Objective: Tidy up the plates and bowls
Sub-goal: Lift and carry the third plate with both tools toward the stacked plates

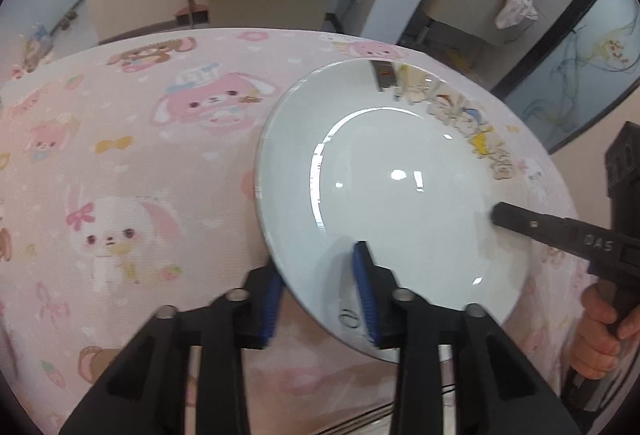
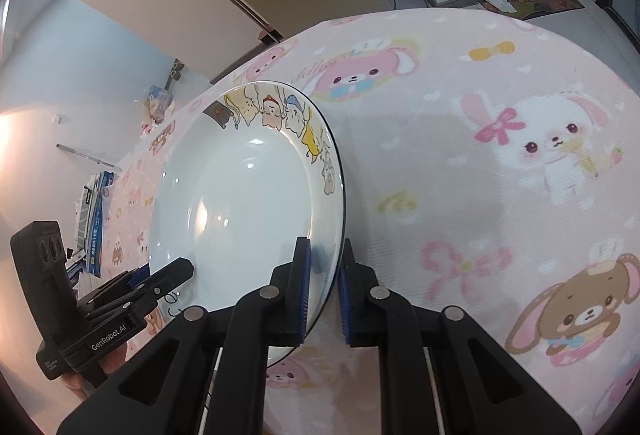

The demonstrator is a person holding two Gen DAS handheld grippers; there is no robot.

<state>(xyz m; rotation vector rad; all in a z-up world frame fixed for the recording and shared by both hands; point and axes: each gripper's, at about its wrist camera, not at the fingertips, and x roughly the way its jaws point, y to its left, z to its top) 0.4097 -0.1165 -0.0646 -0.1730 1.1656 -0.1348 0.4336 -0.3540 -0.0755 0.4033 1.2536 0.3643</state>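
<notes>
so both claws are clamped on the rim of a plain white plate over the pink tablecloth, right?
Not plain: the plate has cartoon animals printed along its far rim, clear in the right wrist view. Otherwise yes: left claw and right claw grip its rim over the pink tablecloth.

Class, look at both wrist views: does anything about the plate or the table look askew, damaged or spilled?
The plate is tilted rather than flat on the pink tablecloth, its rim between the jaws of both the left gripper and the right gripper. No chip, crack or spill shows.

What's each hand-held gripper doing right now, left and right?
Left hand-held gripper: closed on the near rim of the plate.
Right hand-held gripper: closed on the same plate's rim at its right side.
</notes>
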